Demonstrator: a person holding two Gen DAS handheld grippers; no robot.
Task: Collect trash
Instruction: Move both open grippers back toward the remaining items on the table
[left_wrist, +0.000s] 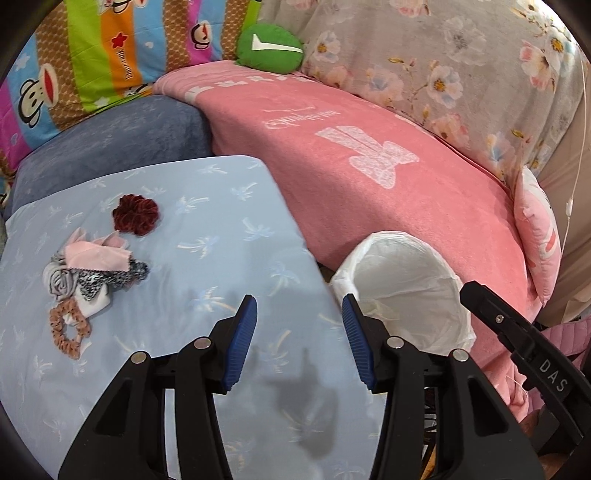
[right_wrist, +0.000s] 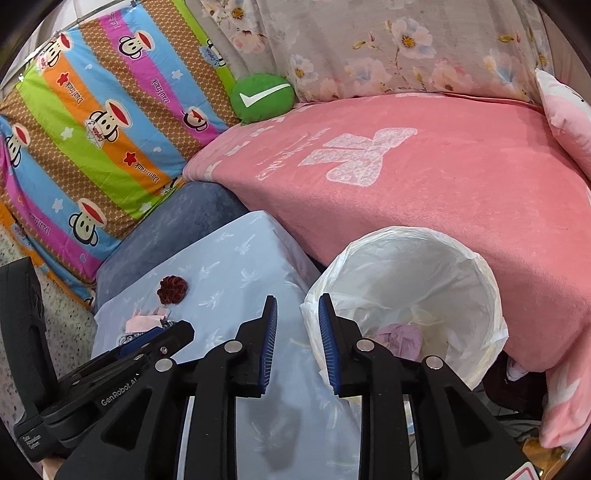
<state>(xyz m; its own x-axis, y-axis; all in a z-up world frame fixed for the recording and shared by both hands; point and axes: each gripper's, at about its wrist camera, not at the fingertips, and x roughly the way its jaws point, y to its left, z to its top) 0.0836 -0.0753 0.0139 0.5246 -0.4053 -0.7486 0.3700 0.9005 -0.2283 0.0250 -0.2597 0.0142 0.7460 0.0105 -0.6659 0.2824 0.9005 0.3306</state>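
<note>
A pile of cloth scraps (left_wrist: 92, 271) lies on the light blue table (left_wrist: 207, 229) at the left, with a dark red scrunchie (left_wrist: 136, 214) behind it and a brown scrunchie (left_wrist: 70, 328) in front. A bin lined with a white bag (left_wrist: 402, 291) stands right of the table. My left gripper (left_wrist: 299, 343) is open and empty above the table's right edge. My right gripper (right_wrist: 297, 339) is open and empty over the near rim of the bin (right_wrist: 476, 291), which holds a pale purple scrap (right_wrist: 399, 338) and crumpled wrappers. The red scrunchie (right_wrist: 173, 290) also shows in the right wrist view.
A pink blanket (left_wrist: 388, 177) covers the sofa behind the bin. A blue-grey cushion (left_wrist: 118, 140), a striped monkey-print pillow (right_wrist: 96, 140) and a green check-mark cushion (left_wrist: 271, 46) lie behind the table. The other gripper's black body (left_wrist: 524, 354) is at the right.
</note>
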